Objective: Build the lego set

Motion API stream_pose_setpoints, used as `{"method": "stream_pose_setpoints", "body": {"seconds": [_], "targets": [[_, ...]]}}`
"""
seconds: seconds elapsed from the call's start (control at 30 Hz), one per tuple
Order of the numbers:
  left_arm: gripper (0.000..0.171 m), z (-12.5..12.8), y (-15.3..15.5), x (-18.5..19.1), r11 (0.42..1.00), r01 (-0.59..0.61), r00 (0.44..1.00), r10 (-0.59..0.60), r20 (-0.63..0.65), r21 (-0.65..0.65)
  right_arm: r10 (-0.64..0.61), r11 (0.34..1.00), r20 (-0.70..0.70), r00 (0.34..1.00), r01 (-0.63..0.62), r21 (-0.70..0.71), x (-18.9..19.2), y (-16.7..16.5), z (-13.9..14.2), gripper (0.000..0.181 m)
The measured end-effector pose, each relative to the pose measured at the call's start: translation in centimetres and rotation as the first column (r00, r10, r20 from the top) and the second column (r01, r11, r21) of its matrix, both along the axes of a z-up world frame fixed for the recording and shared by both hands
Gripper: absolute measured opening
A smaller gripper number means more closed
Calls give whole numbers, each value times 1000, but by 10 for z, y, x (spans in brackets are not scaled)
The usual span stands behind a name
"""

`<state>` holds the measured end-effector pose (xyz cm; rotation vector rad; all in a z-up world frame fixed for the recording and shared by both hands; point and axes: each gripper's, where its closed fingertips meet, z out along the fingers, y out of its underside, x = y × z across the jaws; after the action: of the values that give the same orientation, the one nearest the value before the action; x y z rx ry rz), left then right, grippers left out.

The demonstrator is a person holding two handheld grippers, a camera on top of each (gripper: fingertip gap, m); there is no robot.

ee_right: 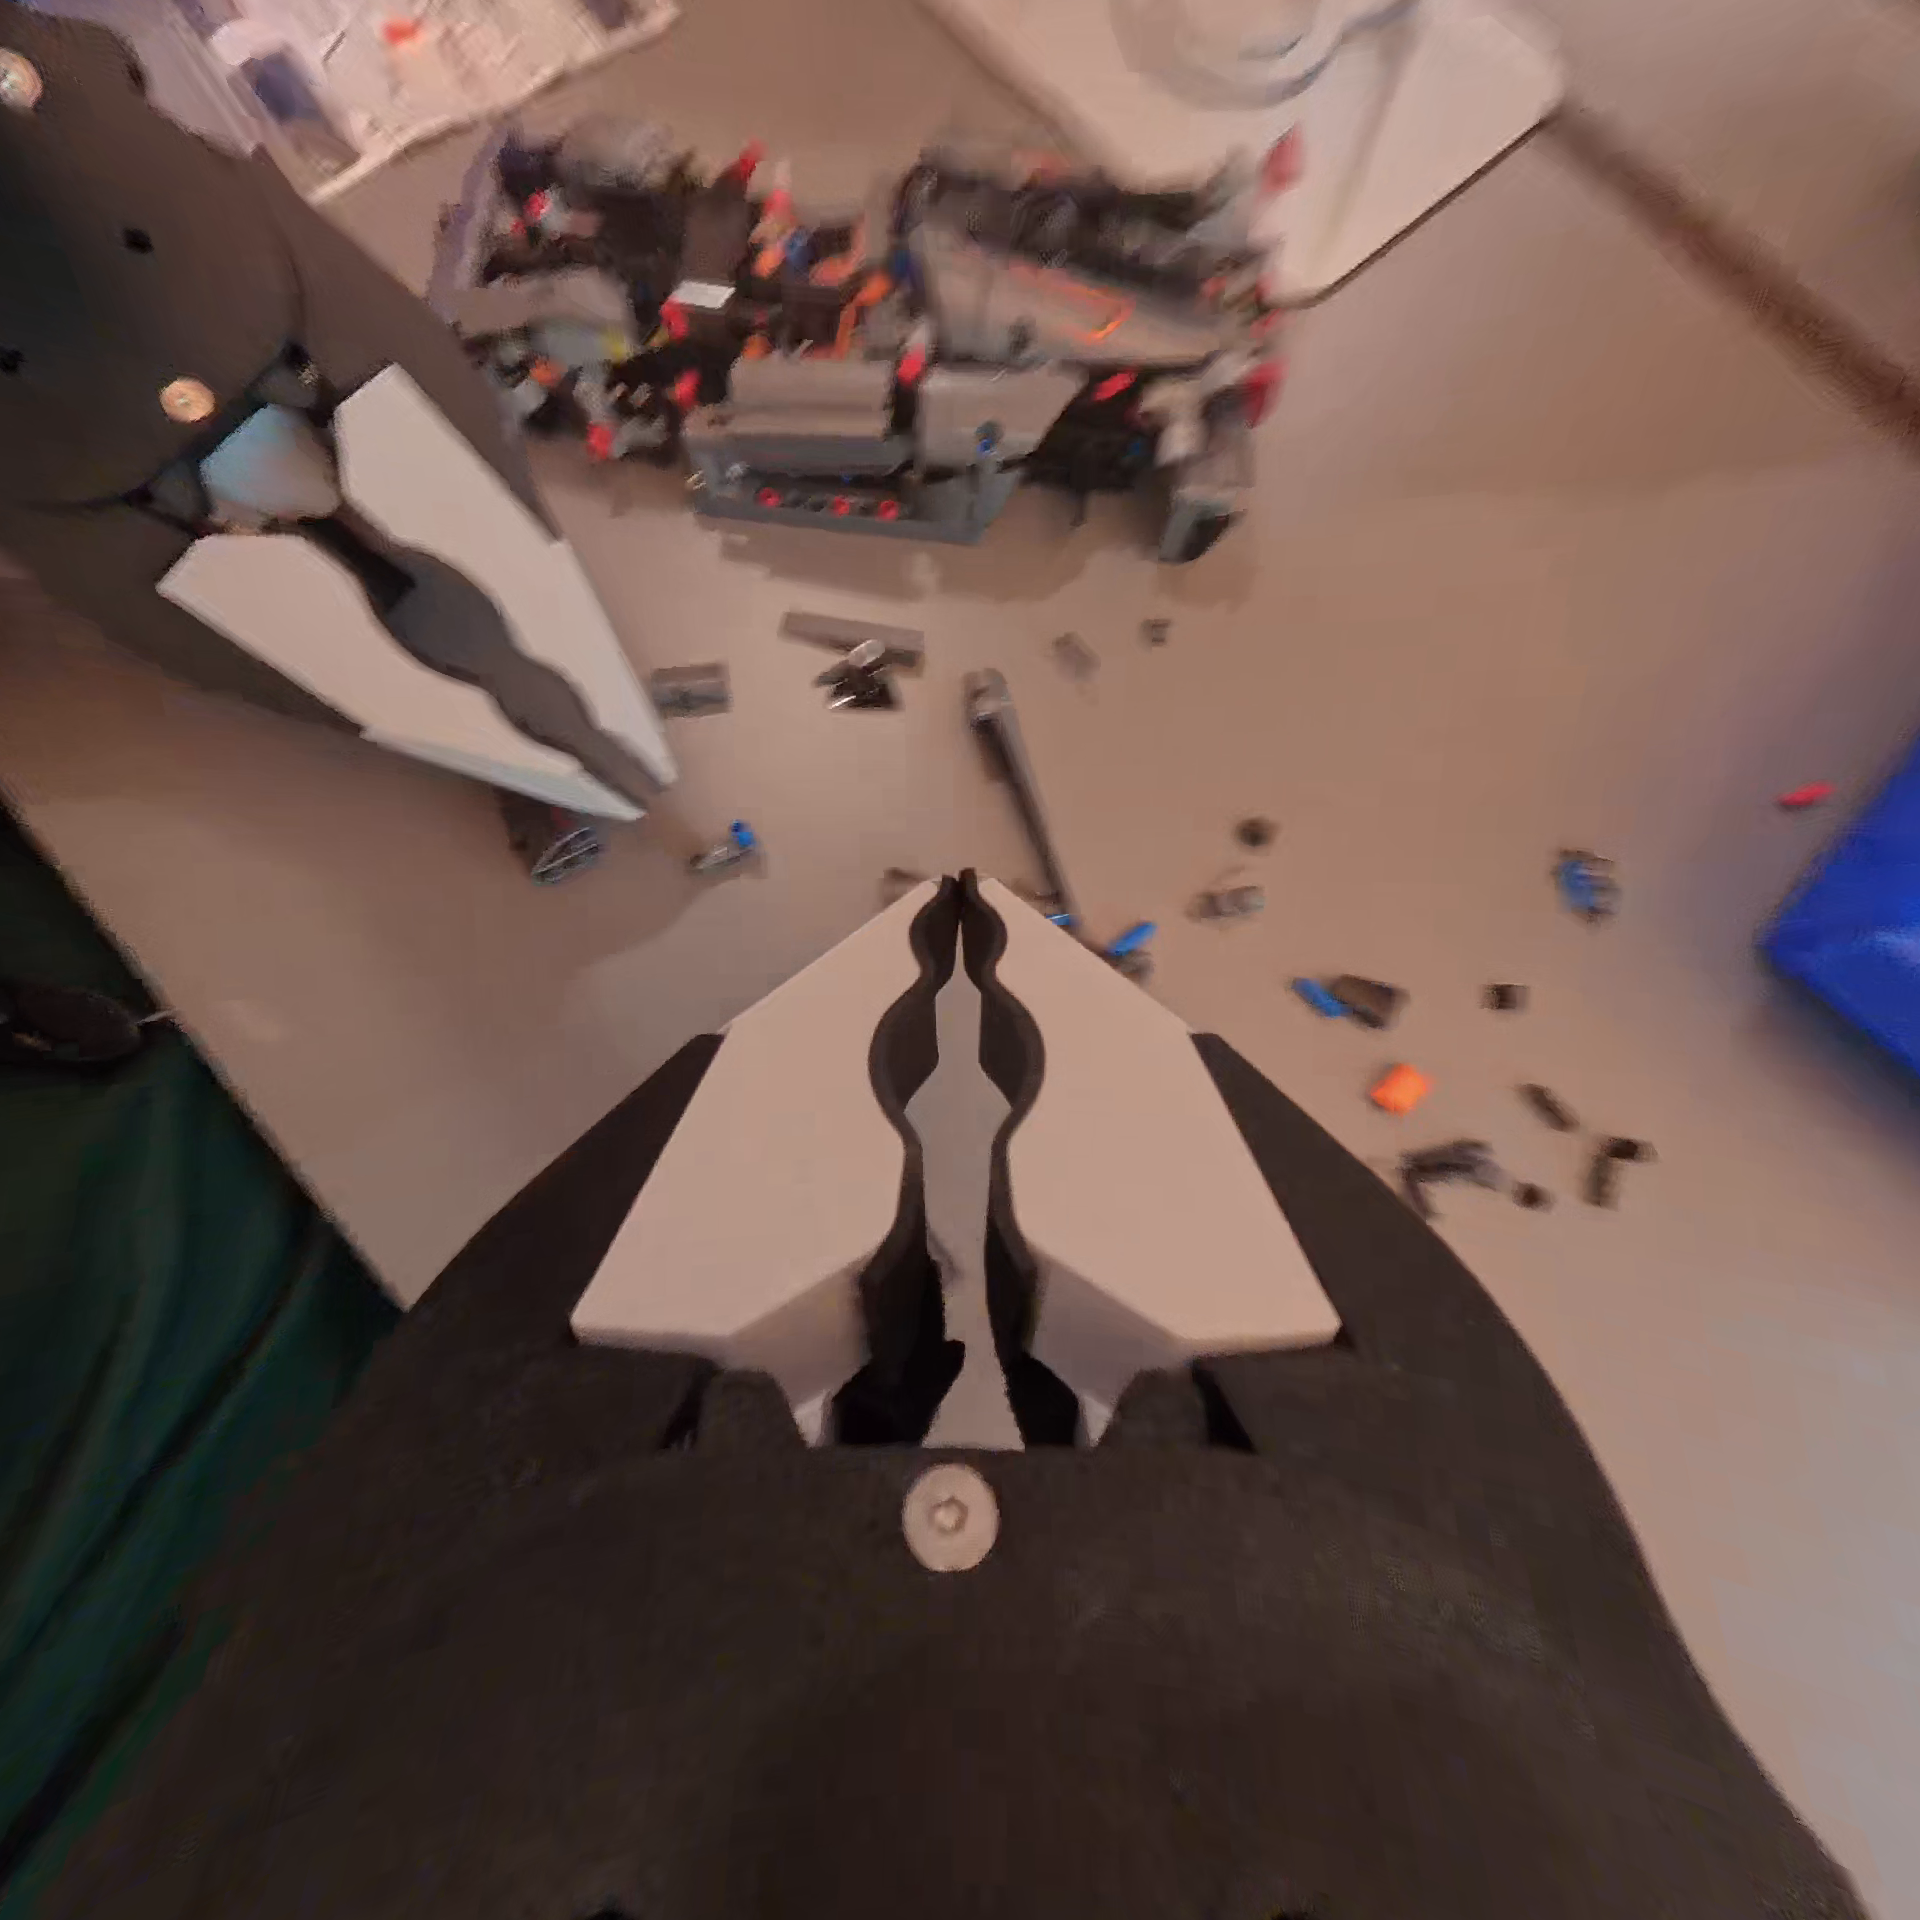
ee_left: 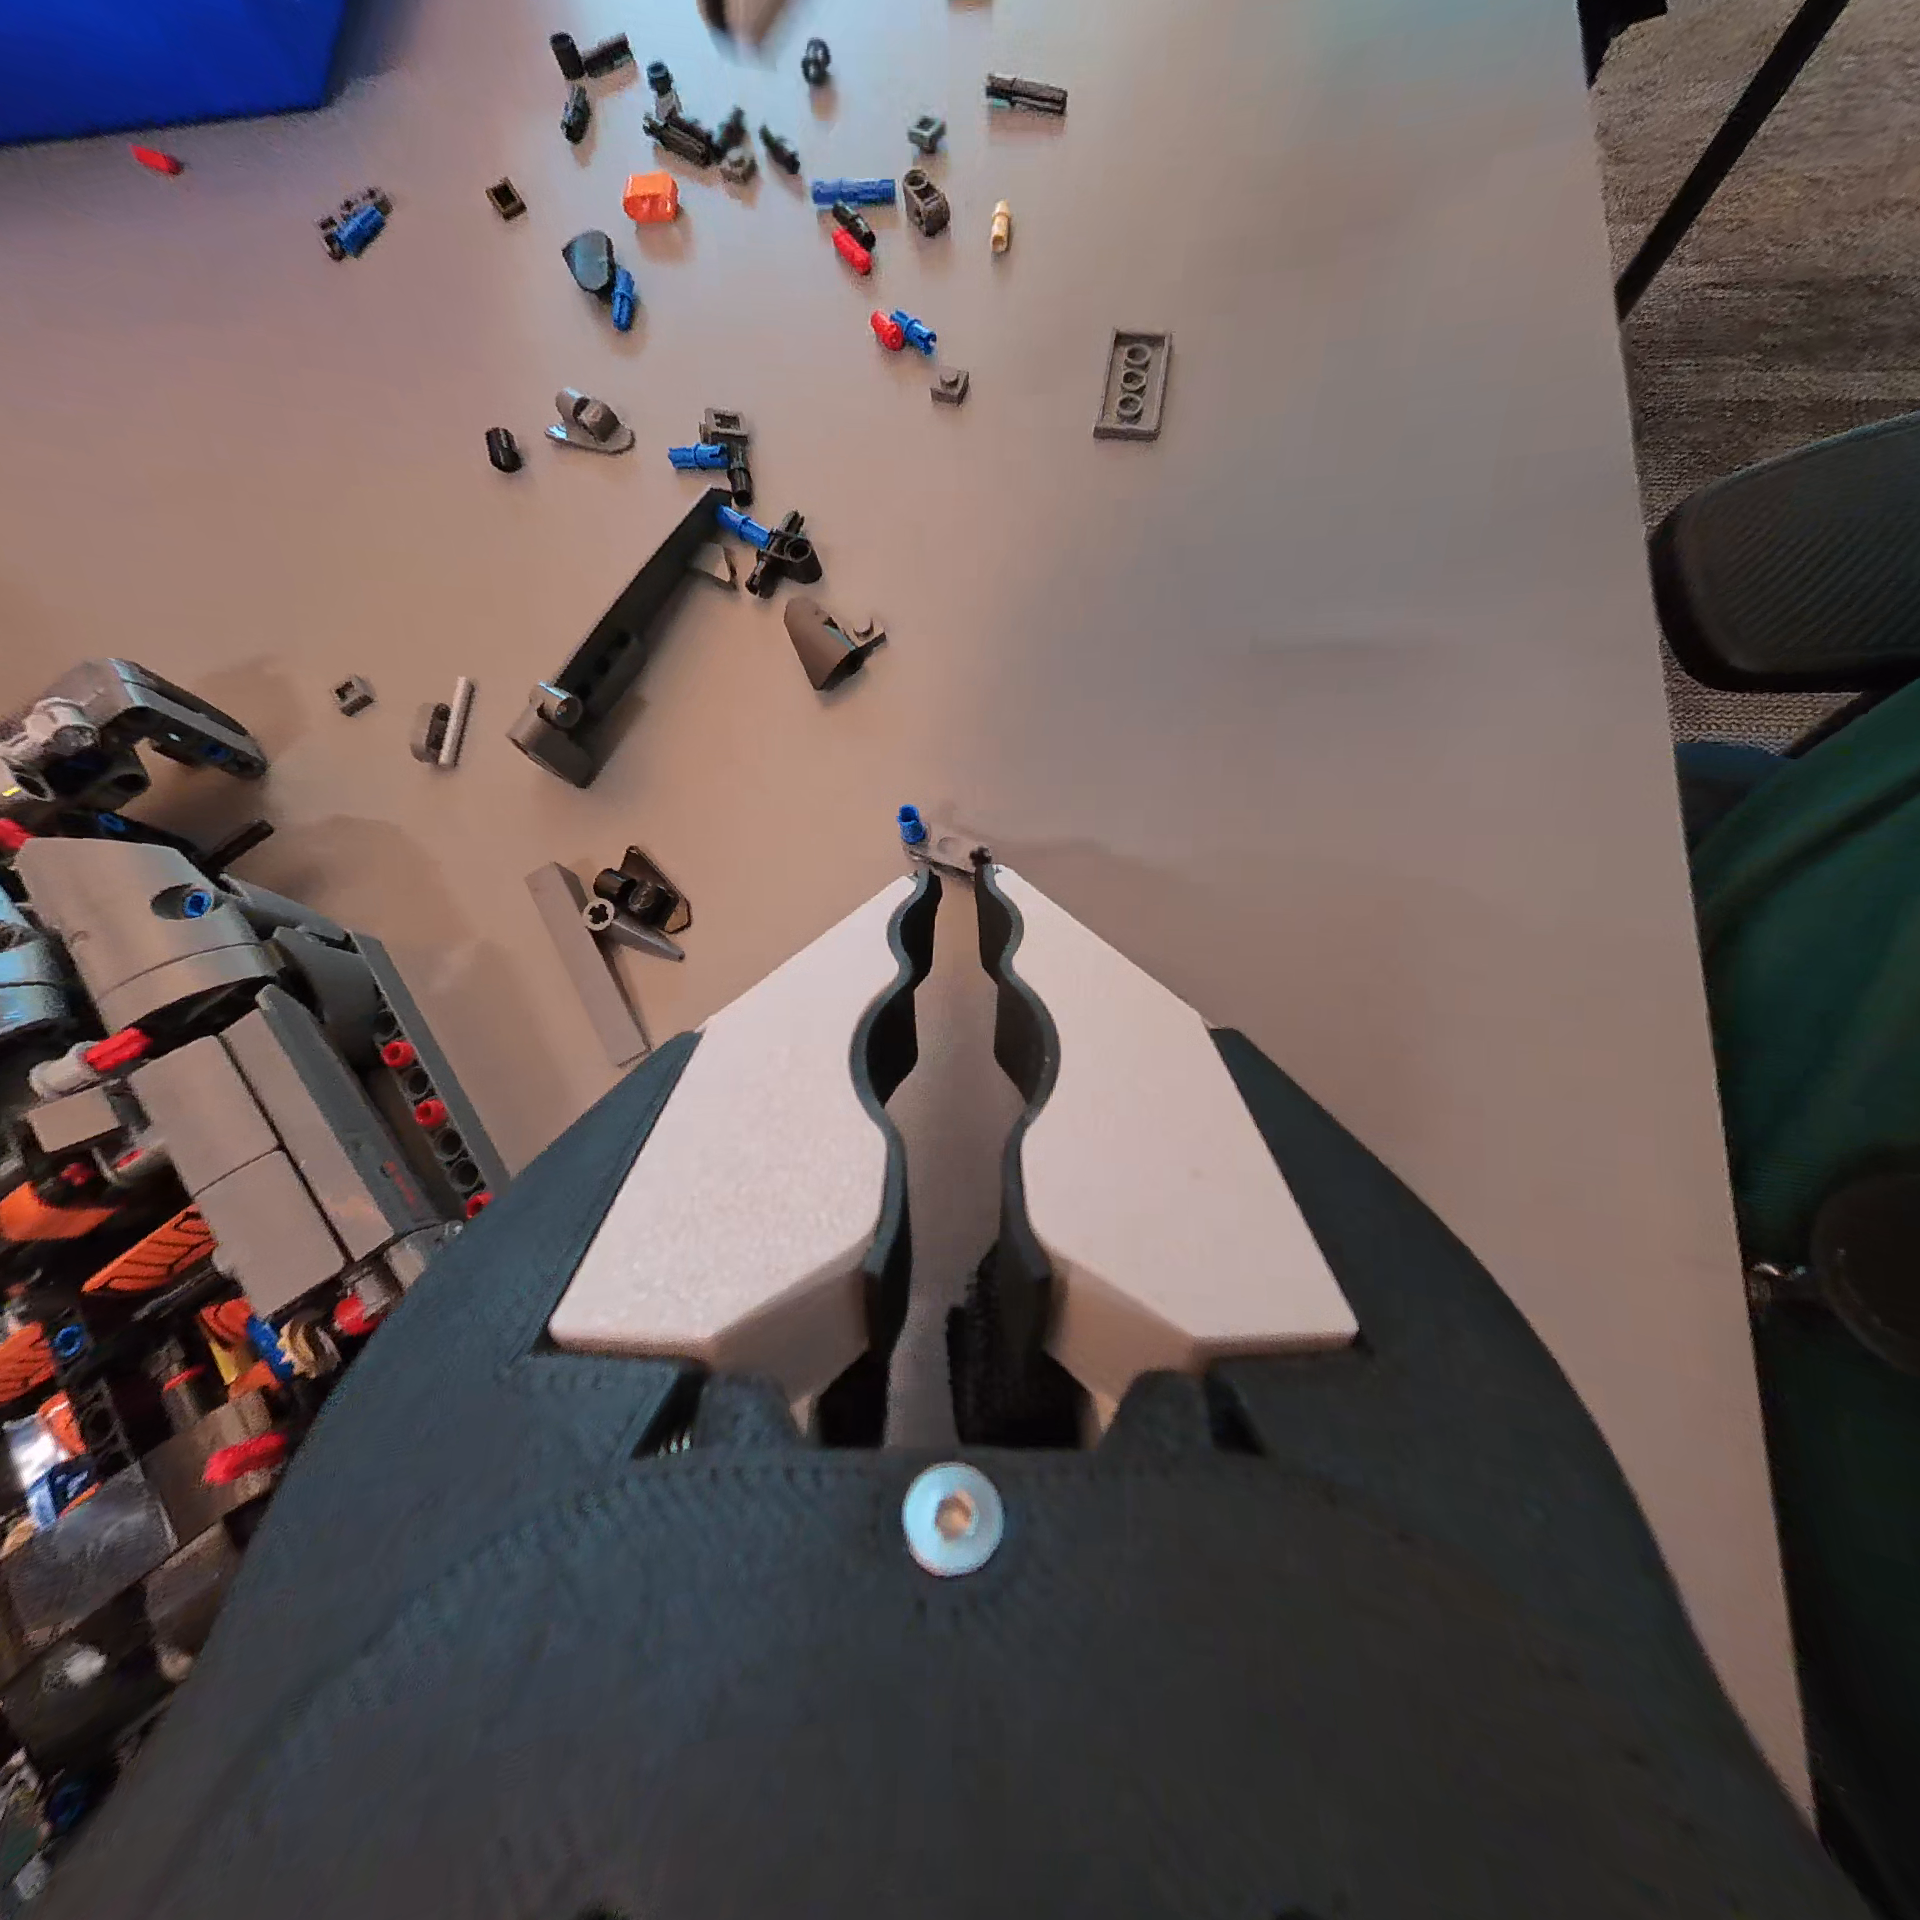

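Observation:
The partly built grey, black and orange lego model (ee_left: 208,1039) stands at the left edge of the left wrist view and at the top centre of the blurred right wrist view (ee_right: 852,343). My left gripper (ee_left: 956,878) hovers low over the table with its jaws a narrow gap apart and nothing between them. A small grey piece with a blue pin (ee_left: 928,836) lies on the table just past its tips. The right wrist view shows the left gripper (ee_right: 646,795) and that piece (ee_right: 727,847) apart. My right gripper (ee_right: 956,883) is shut and empty above the table.
Several loose pieces lie scattered: a long dark beam (ee_left: 623,644), an orange piece (ee_left: 651,197), a grey plate (ee_left: 1132,384). A blue bin (ee_right: 1860,935) stands at the side and a booklet (ee_right: 416,73) behind the model. The table edge and a green chair (ee_left: 1818,1039) are to the right. The grippers' ends are close to 12 cm from one another. Between my right fingertips and the grey plate (ee_left: 1132,384) there is roughly 12 cm.

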<state>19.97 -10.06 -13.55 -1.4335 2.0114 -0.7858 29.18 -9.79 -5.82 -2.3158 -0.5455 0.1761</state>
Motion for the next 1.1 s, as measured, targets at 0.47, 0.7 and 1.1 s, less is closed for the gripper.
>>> {"method": "stream_pose_setpoints", "body": {"seconds": [0.47, 0.7, 1.1], "targets": [[3, 34, 3, -34, 995, -86, 992, 82, 97, 46, -294, 940, 71, 953, 275, 201, 107, -43, 66, 0], [3, 38, 8, -57, 986, -158, 981, 151, 123, 46, -253, 955, 59, 966, 240, 177, 92, -38, 51, 0], [4, 71, 24, -103, 952, -298, 939, 281, 197, 63, -13, 961, -164, 986, 57, 269, -26, 34, -1, 5]]}}
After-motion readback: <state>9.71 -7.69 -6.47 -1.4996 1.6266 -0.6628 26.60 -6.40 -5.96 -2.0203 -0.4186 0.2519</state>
